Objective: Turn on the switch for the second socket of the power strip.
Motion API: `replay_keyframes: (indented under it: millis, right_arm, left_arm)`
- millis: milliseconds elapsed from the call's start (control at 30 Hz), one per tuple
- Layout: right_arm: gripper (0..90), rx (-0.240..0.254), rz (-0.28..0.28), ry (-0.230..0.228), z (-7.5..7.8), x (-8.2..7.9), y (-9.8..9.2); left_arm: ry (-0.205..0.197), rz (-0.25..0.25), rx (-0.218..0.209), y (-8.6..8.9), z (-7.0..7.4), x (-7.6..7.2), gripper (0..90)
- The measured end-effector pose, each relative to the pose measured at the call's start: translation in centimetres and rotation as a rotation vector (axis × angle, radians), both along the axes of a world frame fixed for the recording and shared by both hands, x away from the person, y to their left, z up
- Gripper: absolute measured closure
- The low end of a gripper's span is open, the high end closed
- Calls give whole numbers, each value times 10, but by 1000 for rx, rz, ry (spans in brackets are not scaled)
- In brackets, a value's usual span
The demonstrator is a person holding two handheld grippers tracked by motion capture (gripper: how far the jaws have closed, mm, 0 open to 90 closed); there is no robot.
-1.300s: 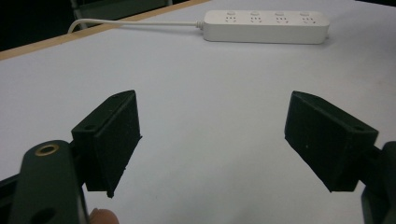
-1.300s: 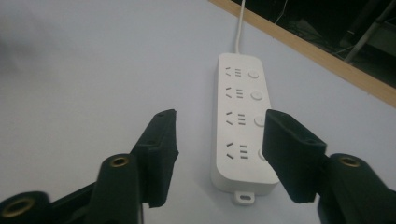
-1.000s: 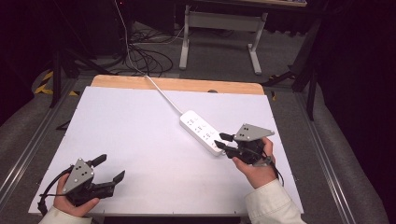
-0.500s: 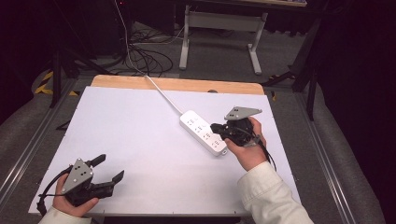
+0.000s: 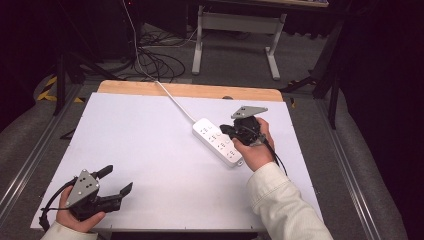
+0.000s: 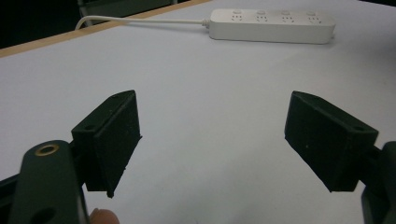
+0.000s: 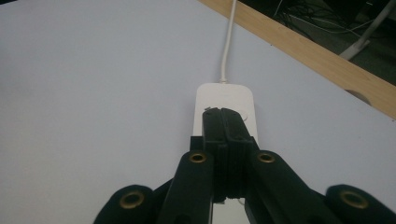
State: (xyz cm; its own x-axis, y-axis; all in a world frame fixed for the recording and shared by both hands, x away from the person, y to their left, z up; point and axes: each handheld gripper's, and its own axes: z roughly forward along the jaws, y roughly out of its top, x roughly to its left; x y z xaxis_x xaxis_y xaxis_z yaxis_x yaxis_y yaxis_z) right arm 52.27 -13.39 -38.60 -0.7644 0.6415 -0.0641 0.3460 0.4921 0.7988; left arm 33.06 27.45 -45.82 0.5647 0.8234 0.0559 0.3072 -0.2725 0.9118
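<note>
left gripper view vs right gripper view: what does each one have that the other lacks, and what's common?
Left gripper view alone: the left gripper with its jaws wide apart and nothing between them, and the full length of the white power strip seen side-on across the table, with its row of sockets.

Right gripper view alone: the right gripper with its jaws shut together, tips over the power strip near its cord end, plus floor cables beyond the table.

Both: the power strip, its white cord, the white table top and its wooden edge.

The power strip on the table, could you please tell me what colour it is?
White, cord included; the power strip shows best in the left gripper view.
</note>
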Motion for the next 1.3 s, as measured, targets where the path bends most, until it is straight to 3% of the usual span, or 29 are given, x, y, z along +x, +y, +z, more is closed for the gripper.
replay_keyframes:
  millis: [233, 567, 933, 1300]
  right_arm:
    - [900, -64, 11, -38, -8, 13, 5]
    - [900, -87, -14, -16, -27, 32, 10]
    - [900, -46, -56, 84, -43, 44, 12]
    - [900, -74, -77, 129, -56, 52, 15]
  left_arm:
    - [0, 1, 1, 0, 0, 0, 186]
    - [3, 0, -4, 0, 0, 0, 186]
    - [1, -3, 3, 0, 0, 0, 186]
    - [1, -3, 3, 0, 0, 0, 186]
